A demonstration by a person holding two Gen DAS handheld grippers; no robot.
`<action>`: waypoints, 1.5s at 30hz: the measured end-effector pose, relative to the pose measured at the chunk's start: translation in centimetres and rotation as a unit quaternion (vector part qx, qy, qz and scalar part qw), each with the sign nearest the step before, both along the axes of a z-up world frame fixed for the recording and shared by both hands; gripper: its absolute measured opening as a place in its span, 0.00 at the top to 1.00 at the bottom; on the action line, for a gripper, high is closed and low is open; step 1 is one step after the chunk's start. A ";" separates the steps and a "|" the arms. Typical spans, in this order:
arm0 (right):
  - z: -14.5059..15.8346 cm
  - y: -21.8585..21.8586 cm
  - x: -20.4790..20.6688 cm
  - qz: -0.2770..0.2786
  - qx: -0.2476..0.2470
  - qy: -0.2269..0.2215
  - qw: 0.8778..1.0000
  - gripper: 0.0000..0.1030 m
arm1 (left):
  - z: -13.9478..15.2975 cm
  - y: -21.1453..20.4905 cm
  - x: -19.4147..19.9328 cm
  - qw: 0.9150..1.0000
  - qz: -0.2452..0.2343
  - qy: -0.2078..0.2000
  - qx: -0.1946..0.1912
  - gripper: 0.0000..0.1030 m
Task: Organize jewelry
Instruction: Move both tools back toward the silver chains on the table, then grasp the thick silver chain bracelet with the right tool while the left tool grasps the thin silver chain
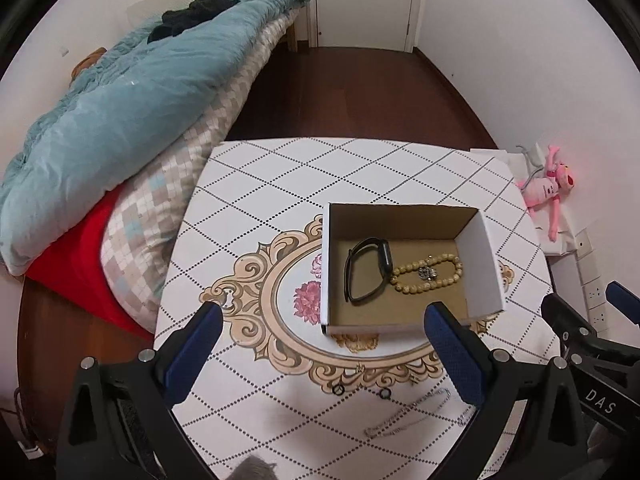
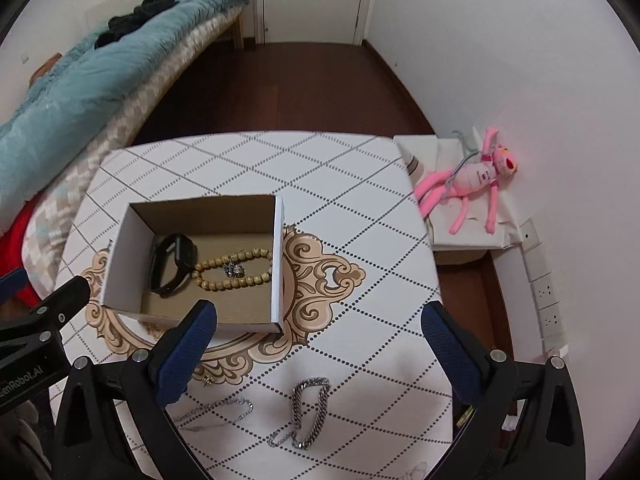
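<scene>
We see the left hand-held gripper [image 1: 322, 320] spread wide with nothing between its blue pads, hovering above the counter [image 1: 256, 184] near the front wall of the cardboard box [image 1: 486, 264]. The right hand-held gripper [image 2: 320, 320] is equally wide apart and holds nothing. Below it on the counter lies a thick silver chain [image 2: 308, 416], folded, its long axis running toward and away from us, with a thinner chain [image 2: 216, 410] to its left. Inside the box, a black watch band [image 2: 170, 264] lies beside a bead bracelet [image 2: 236, 268], which stretches left to right.
</scene>
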State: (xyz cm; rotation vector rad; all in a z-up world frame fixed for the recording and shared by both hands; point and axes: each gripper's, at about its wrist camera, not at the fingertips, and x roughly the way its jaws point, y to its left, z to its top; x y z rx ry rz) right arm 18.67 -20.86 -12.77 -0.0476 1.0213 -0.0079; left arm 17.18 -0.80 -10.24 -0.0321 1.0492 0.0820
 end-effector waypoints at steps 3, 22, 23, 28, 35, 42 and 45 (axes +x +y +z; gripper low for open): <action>1.0 -0.3 -1.2 -0.002 0.005 -0.013 1.000 0.00 | 1.0 0.0 -1.0 1.000 0.000 -0.009 -0.001 0.00; 3.7 -2.0 -7.0 -0.006 0.076 -0.032 0.997 0.00 | 1.4 1.5 -5.5 0.998 0.037 -0.024 0.040 0.00; 2.7 -2.2 -7.1 -0.011 0.074 -0.021 0.997 0.00 | 0.6 1.7 -5.6 0.998 0.039 -0.016 0.039 0.00; -2.9 -3.3 -7.1 -0.030 0.073 0.032 0.996 0.00 | -4.4 2.2 -5.7 0.998 0.042 0.030 0.034 0.00; -10.4 -4.9 -7.0 -0.053 0.087 0.095 0.990 0.19 | -10.0 0.1 -6.4 0.997 -0.003 0.079 0.028 0.02; -14.3 -4.9 -7.3 -0.043 0.095 0.123 0.987 0.44 | -13.1 -3.2 -7.0 0.993 -0.059 0.105 0.011 0.08; -14.5 -4.3 -7.7 -0.031 0.082 0.111 0.990 0.51 | -13.6 -4.3 -7.0 0.991 -0.075 0.108 0.012 0.09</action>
